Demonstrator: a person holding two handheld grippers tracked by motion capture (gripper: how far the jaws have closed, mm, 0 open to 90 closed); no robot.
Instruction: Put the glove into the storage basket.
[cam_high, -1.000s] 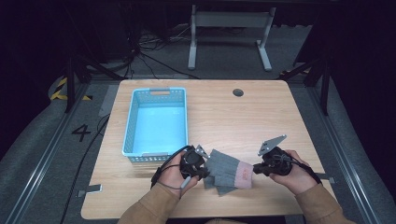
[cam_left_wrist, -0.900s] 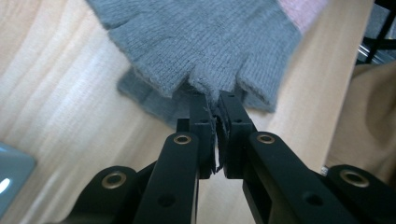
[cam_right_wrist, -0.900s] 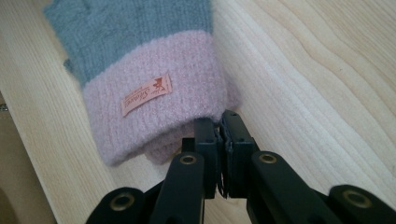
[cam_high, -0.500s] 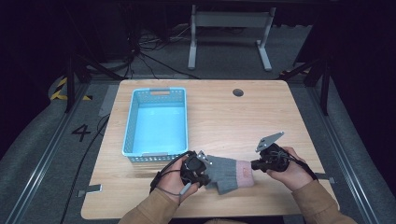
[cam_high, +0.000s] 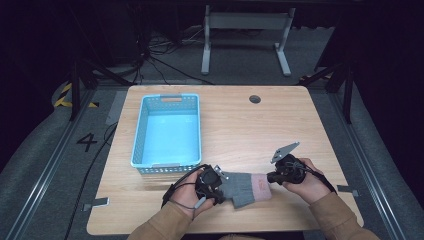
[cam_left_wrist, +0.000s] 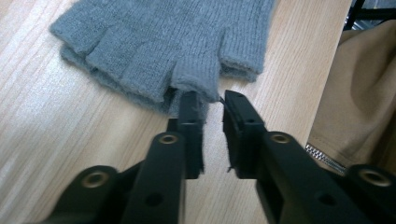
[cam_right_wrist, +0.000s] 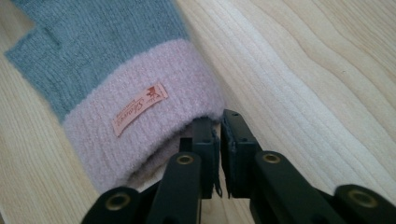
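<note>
The grey glove (cam_high: 243, 186) lies flat on the table (cam_high: 250, 130), low in the middle of the high view. The left gripper (cam_left_wrist: 212, 100) is a little open at the glove's finger end. The right gripper (cam_right_wrist: 219, 122) pinches the pink cuff (cam_right_wrist: 140, 116).

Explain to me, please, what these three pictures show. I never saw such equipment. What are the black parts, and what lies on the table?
A person sits at a wooden table and holds one tool in each hand. The left hand-held gripper and the right hand-held gripper each have two black jaws. The high view looks down from above. The two other pictures come from cameras riding on each tool, looking along its jaws. On the table lie an empty blue basket and a grey fingerless glove with a pink cuff. The left jaws stand slightly apart at one finger end; the right jaws, nearly closed, seem to pinch the cuff's edge.
</note>
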